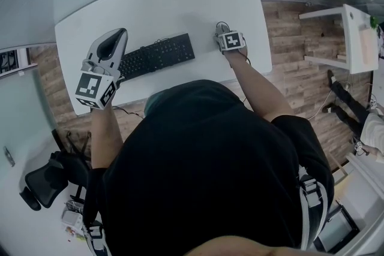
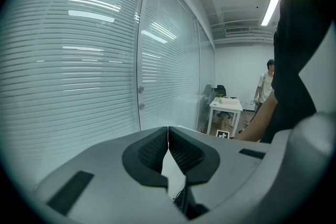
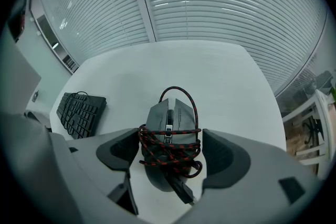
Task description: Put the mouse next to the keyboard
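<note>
A grey mouse [image 3: 170,118] with its red-and-black braided cable wound round it lies on the white table [image 3: 210,71]. My right gripper [image 3: 171,147] is shut on the mouse, its pads pressing both sides. In the head view the mouse [image 1: 219,28] and right gripper [image 1: 222,33] are on the table's right part, well to the right of the black keyboard [image 1: 157,56]. The keyboard [image 3: 80,113] shows at the left of the right gripper view. My left gripper [image 1: 118,38] is held raised over the table's left side, shut and holding nothing. Its pads [image 2: 181,152] meet.
A small white side table [image 1: 351,39] stands on the wooden floor to the right, with a person [image 1: 345,96] beside it. A black office chair [image 1: 45,180] sits at the lower left. Slatted blinds [image 2: 79,76] and glass line the wall behind the table.
</note>
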Action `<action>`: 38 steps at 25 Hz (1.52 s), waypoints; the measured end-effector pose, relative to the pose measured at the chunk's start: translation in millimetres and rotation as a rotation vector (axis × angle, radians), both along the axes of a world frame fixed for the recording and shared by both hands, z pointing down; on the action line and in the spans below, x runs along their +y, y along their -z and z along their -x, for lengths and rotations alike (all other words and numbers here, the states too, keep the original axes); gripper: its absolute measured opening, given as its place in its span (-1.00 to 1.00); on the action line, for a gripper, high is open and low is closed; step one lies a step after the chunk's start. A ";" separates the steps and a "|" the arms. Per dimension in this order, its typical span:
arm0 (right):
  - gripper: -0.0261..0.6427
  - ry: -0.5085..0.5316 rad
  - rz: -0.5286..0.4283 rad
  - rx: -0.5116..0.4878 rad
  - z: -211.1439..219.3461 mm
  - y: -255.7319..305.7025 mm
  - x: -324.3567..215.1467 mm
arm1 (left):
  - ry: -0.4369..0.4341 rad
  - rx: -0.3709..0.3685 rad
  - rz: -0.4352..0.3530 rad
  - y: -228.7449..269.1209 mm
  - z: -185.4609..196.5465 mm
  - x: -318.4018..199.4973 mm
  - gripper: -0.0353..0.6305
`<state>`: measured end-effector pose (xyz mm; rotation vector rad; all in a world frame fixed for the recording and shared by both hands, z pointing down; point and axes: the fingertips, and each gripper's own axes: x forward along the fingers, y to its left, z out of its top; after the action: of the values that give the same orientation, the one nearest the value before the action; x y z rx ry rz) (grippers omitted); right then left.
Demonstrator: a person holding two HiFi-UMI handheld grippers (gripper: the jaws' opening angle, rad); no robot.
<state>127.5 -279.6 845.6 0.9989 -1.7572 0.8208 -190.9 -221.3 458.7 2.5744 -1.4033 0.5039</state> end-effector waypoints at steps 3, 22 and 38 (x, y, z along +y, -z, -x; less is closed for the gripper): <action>0.28 -0.003 -0.014 -0.015 -1.1 7.0 0.3 | -0.005 0.001 -0.006 2.5 -3.5 0.5 -0.83; 0.28 -0.029 -0.135 -0.102 -16.5 66.1 2.1 | -0.043 0.010 -0.047 17.6 -28.3 12.9 -0.83; -0.17 -0.068 -0.287 -0.167 -33.2 140.2 -2.4 | -0.074 0.015 -0.072 28.2 -38.5 29.1 -0.83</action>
<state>160.7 -282.0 705.4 1.2125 -2.0343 0.7238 -152.4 -192.2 430.5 2.6898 -1.3503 0.4516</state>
